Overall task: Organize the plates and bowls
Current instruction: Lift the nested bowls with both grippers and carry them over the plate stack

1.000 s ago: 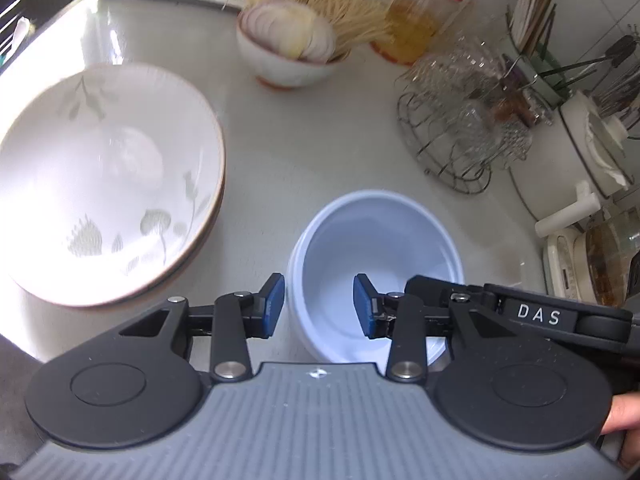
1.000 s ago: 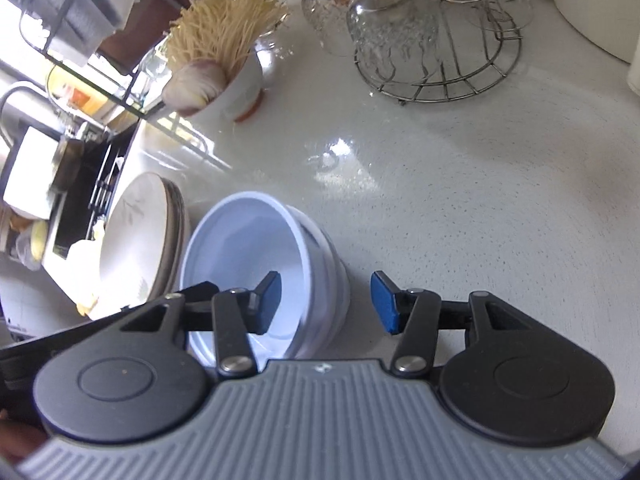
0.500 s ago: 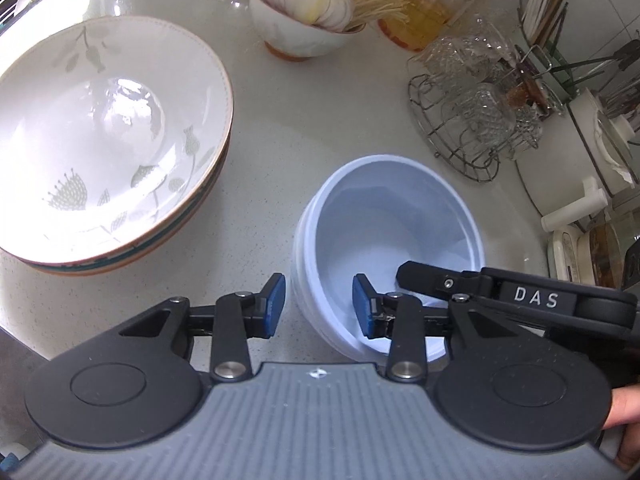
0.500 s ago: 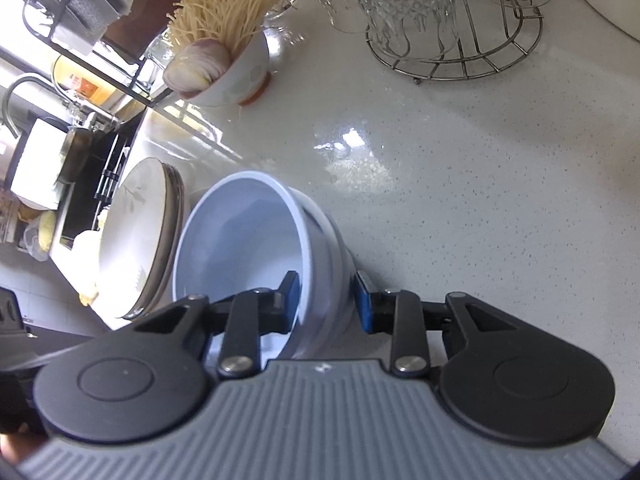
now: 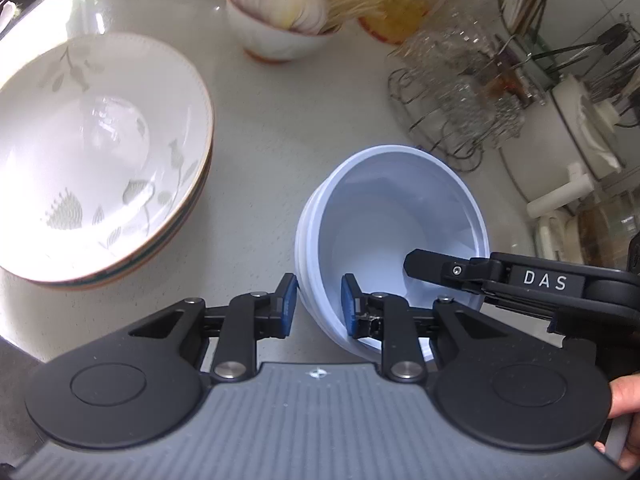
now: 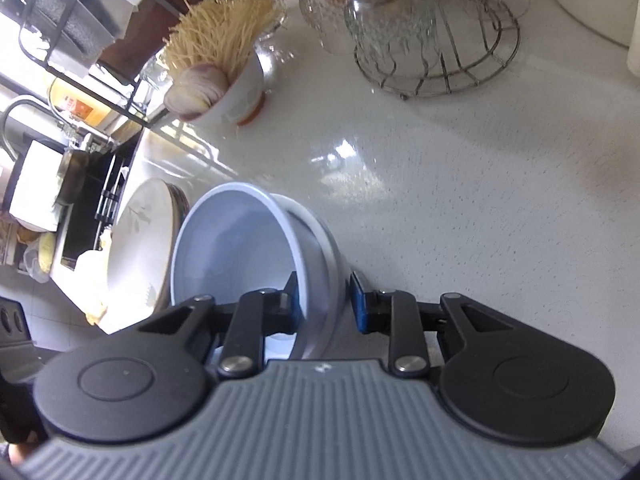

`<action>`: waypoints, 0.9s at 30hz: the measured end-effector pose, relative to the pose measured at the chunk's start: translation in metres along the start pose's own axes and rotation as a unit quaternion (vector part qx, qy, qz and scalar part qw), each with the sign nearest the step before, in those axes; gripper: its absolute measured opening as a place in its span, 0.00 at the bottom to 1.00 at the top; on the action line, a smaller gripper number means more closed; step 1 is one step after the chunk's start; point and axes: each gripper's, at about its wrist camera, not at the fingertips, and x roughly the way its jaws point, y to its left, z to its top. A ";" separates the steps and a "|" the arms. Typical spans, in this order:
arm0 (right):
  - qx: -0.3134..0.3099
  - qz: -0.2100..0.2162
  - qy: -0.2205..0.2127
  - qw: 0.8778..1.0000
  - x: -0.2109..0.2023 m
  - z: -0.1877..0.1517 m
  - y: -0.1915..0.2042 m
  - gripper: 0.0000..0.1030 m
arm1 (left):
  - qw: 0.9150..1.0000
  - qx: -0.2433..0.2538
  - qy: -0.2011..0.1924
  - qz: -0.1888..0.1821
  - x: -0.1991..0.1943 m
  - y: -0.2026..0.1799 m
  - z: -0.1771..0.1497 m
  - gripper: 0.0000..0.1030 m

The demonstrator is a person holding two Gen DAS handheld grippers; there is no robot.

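Pale-blue plastic, a nested stack of bowls (image 5: 394,236), sits right at the tips of both claws. The left gripper (image 5: 318,300) has just been closing and now straddles the near rim wall, one blue pad outside and one inside, seemingly pinching it. The right gripper (image 6: 326,300) has likewise just been closing and clamps the opposite wall, its pads pressed on either side; its black finger reaches into the bowl in the left view. The stack already looks tipped off the counter (image 6: 460,208).

To lift cleanly, I judge both hands should rise together and level, keeping the pinch firm so the slick nested bowls do not separate or slip.

Just beyond and left of the left claw lies a stack of floral plates (image 5: 100,152), a likely destination. Further off stand an onion bowl (image 5: 280,20) and a wire glass rack (image 5: 452,92), best avoided.
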 end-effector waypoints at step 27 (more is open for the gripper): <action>0.034 -0.011 -0.100 0.994 -0.021 0.028 0.101 0.27 | 0.994 0.079 -0.039 -0.061 -0.080 0.041 0.094 0.28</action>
